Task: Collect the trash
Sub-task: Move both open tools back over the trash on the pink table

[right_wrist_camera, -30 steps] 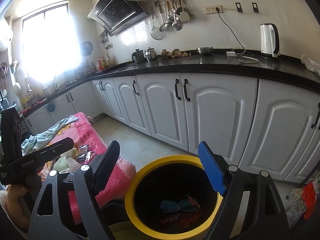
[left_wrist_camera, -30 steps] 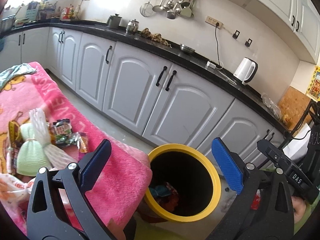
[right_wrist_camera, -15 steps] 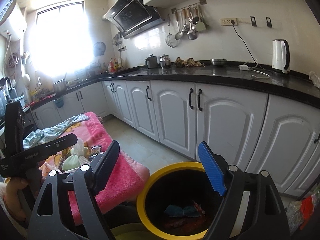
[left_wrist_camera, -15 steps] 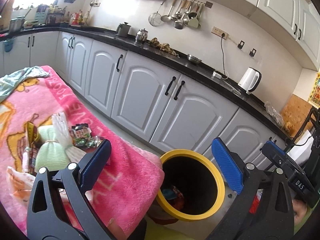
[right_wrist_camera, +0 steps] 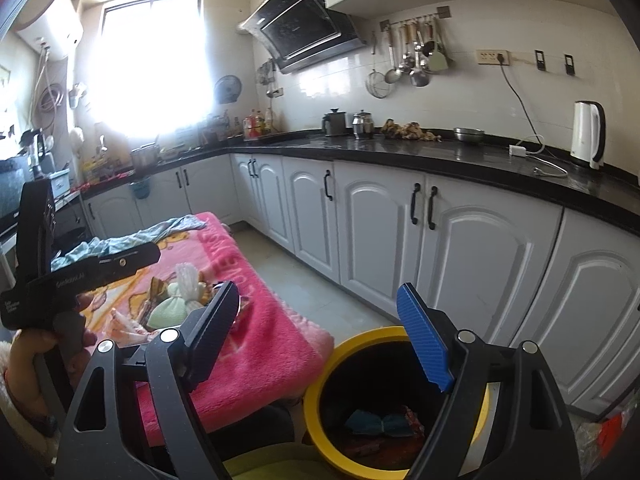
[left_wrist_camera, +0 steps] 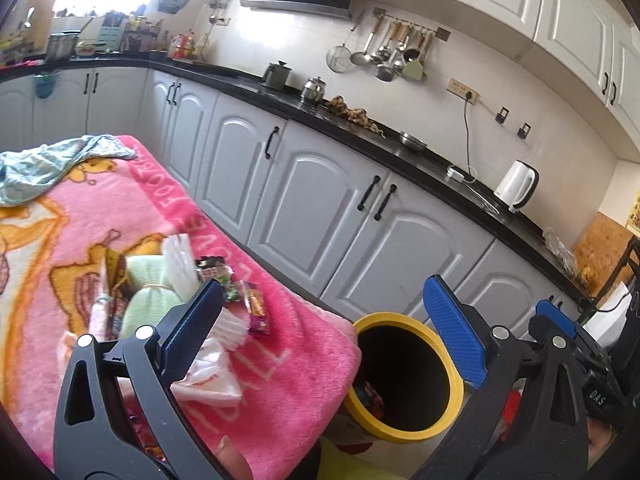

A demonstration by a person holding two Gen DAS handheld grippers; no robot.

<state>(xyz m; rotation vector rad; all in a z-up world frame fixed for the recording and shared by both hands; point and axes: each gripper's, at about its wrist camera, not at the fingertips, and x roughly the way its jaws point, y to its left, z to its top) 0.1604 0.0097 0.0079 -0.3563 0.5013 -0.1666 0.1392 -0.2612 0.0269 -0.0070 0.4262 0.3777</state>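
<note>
From the left wrist view, the left tongs [left_wrist_camera: 320,320] stand wide apart with nothing between their blue pads, released. Behind the left finger, at about nine o'clock, a pile of trash [left_wrist_camera: 188,280] lies on a pink blanket [left_wrist_camera: 280,380]: a pale green tied bag [left_wrist_camera: 150,300], a white ribbed plastic bag [left_wrist_camera: 180,256], several bright snack wrappers [left_wrist_camera: 256,312] and a crumpled white wrapper [left_wrist_camera: 212,376] nearest the camera. A light blue cloth [left_wrist_camera: 44,160] sits at the far end of the blanket, toward ten o'clock. The yellow-rimmed bin [left_wrist_camera: 456,396] stands on the floor just beside the blanket's near corner, at about five o'clock, with a few wrappers visible deep inside. Part of the right tongs [left_wrist_camera: 556,316] shows at four o'clock beyond the bin. Grey cabinet doors [left_wrist_camera: 320,208] under a black worktop [left_wrist_camera: 440,160] run across the background, with a white kettle [left_wrist_camera: 516,186] at three o'clock.

From the right wrist view, the right tongs [right_wrist_camera: 316,328] are likewise spread wide and empty, released. The yellow-rimmed bin [right_wrist_camera: 320,408] sits at six o'clock, partly under the right finger; a blue wrapper [right_wrist_camera: 380,424] and red ones lie at its bottom. The pink blanket [right_wrist_camera: 272,344] lies at eight o'clock, touching or nearly touching the bin's rim, with the trash [right_wrist_camera: 180,300] heaped on it behind the left finger. At nine o'clock a hand [right_wrist_camera: 32,344] holds the handle of the left tongs' black body [right_wrist_camera: 80,276]; their tips cannot be seen here. A range hood [right_wrist_camera: 304,36] hangs at twelve o'clock, and the kettle [right_wrist_camera: 586,140] stands on the worktop [right_wrist_camera: 460,160] at two o'clock.
</note>
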